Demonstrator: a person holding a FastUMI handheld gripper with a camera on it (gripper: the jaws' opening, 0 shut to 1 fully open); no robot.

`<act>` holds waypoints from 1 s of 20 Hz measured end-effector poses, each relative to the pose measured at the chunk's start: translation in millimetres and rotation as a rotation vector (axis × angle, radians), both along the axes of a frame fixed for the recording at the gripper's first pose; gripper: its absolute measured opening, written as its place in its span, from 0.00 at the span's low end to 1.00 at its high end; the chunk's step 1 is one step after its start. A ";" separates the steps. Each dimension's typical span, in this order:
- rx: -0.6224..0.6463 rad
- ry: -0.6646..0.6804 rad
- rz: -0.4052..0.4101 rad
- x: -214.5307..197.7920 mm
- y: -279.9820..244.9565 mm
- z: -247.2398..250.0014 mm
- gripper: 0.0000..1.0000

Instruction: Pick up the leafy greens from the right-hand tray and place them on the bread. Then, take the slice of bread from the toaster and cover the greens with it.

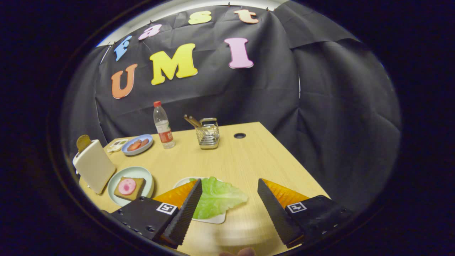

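One lettuce leaf [217,198] lies on a white tray [213,219], its long axis running left to right, between the gripper [229,204]'s spread, empty fingers. At left stand one toaster [93,165] holding one bread slice [83,142], and one plate [113,183] with topped bread [129,187]. One bottle [163,125], one blue plate [137,145] and one wire caddy [208,133] sit far on the wooden table [241,160].

Light wooden table [245,156], black cloth wall [320,106] behind, dim booth
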State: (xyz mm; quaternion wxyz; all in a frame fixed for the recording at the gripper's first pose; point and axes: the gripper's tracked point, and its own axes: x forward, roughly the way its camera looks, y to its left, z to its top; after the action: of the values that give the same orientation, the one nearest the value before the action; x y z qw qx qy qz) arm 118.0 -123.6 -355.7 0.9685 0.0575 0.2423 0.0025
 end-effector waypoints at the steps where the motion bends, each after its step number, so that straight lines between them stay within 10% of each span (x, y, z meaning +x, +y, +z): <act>1: -0.001 0.022 0.004 4.8 -0.7 -14.0 0.96; 12: -0.003 0.163 0.007 21.1 5.5 -68.5 0.94; 20: -0.056 0.164 0.004 25.3 5.9 -64.3 0.52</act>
State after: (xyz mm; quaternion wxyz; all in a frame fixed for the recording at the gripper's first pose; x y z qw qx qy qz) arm 143.4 -117.7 -420.0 0.9466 0.0299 0.3209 -0.0072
